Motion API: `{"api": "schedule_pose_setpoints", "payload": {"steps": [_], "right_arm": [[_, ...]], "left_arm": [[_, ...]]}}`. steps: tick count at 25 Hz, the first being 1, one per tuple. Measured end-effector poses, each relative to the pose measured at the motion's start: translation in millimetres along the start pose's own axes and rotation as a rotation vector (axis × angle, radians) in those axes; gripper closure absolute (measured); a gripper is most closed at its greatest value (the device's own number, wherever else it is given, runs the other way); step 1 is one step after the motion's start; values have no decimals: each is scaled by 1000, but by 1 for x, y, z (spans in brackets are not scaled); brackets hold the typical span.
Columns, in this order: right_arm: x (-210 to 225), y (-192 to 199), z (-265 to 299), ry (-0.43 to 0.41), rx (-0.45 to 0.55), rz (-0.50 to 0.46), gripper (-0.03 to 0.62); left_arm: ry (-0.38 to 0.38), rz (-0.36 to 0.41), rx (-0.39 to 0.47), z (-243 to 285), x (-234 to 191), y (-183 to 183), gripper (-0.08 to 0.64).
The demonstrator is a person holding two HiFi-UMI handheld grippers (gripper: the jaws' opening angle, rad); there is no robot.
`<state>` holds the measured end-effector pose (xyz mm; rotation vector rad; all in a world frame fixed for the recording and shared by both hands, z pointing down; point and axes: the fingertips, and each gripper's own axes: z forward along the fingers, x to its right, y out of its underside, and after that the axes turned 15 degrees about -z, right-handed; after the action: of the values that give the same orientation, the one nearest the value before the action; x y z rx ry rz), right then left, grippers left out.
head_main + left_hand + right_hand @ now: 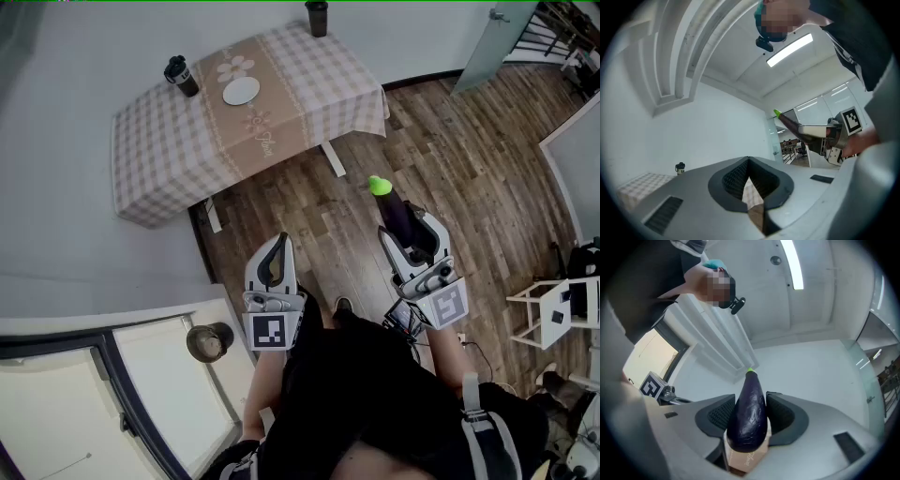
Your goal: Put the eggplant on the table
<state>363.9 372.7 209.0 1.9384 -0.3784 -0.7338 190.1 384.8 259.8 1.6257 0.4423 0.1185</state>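
A dark purple eggplant with a green stem sticks out forward from my right gripper, which is shut on it above the wood floor. In the right gripper view the eggplant fills the gap between the two dark pads and points up and away. My left gripper hangs level beside it, shut with nothing in it; its pads meet at the tips. The table, under a checked cloth, stands ahead and to the left, a good way beyond both grippers. The left gripper view also catches the eggplant at the right.
On the table are a white plate, a black cup at its left corner and a dark cup at the far edge. A white rack stands at the right. A window sill with a round object lies near left.
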Motion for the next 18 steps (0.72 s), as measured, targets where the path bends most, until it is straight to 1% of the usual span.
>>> {"api": "schedule_pose_setpoints", "payload": {"steps": [4,7,9,14,16,18], "right_arm": [[-7,9,22,-16,-3,39,379],[-15,16,50,-40,15,87,374],[-19,22,70,-36,28,115,374],[-33,36,124,-31,22,116,374],[-40,39,146,-28,24,113,374],[-46,42,167,-22,22,107,373]], "left_arm": [[8,13,13,6,-20,-7,557],[2,15,19,13,-47,-10,557],[-3,9,24,19,-69,-14,558],[7,16,31,33,-122,-24,557],[15,30,42,38,-144,-31,557],[20,27,51,42,-165,-37,557]]}}
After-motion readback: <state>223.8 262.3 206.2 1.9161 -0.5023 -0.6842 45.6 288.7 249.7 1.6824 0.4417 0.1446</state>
